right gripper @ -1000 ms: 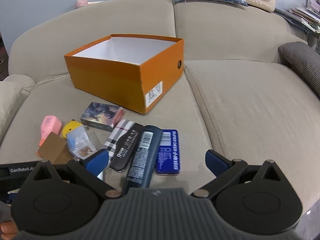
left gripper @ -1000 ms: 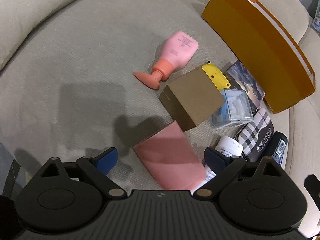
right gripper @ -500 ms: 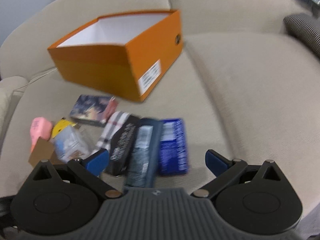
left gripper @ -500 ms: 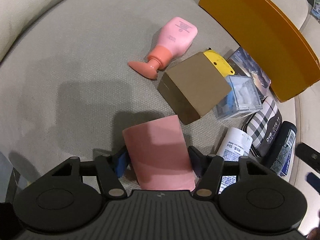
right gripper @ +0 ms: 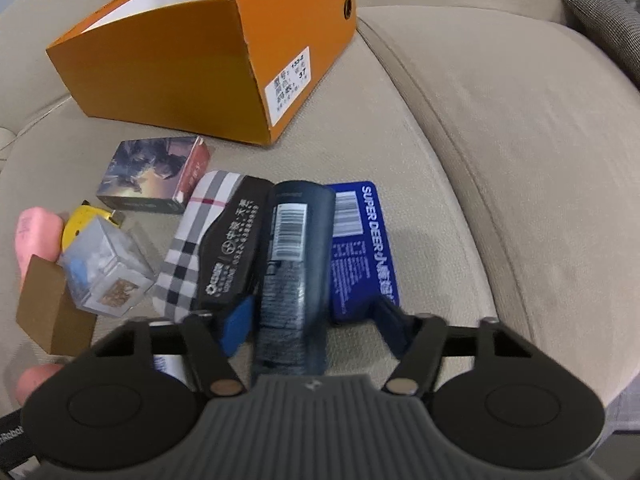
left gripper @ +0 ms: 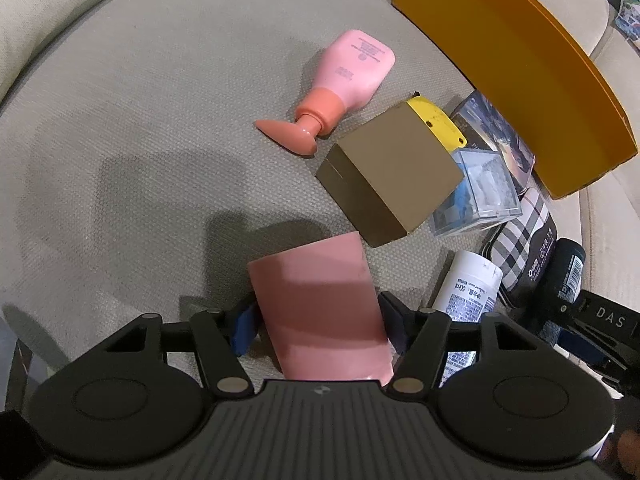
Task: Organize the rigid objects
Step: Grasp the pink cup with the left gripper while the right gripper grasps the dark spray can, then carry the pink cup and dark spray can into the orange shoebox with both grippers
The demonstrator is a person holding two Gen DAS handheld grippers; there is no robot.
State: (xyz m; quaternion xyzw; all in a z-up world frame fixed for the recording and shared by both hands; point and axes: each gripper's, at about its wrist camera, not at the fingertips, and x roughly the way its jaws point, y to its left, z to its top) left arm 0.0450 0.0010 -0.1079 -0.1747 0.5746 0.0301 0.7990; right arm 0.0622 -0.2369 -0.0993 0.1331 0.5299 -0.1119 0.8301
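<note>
A flat pink box (left gripper: 316, 304) lies on the beige sofa seat (left gripper: 140, 140), and my left gripper (left gripper: 320, 328) grips it by both long sides; the jaws are opening slightly, though the pads still touch it. My right gripper (right gripper: 312, 324) points down over a dark blue bottle (right gripper: 292, 264) lying lengthwise between its fingers. Its jaws are closing, with the left pad near the bottle and a gap on the right. A blue tin (right gripper: 360, 248) lies beside the bottle. The open orange shoebox (right gripper: 208, 60) stands behind the pile.
Around the two grippers lie a pink pump bottle (left gripper: 348, 76), a brown cardboard box (left gripper: 392, 168), a yellow item (left gripper: 440, 120), a clear cube box (right gripper: 104, 268), a white bottle (left gripper: 468, 284), a plaid case (right gripper: 216, 240) and a picture box (right gripper: 152, 172). A grey cushion (right gripper: 600, 20) lies at the far right.
My left gripper's jaws came in from wide open onto the pink box. My right gripper dropped toward the pile and its jaws narrowed around the dark blue bottle.
</note>
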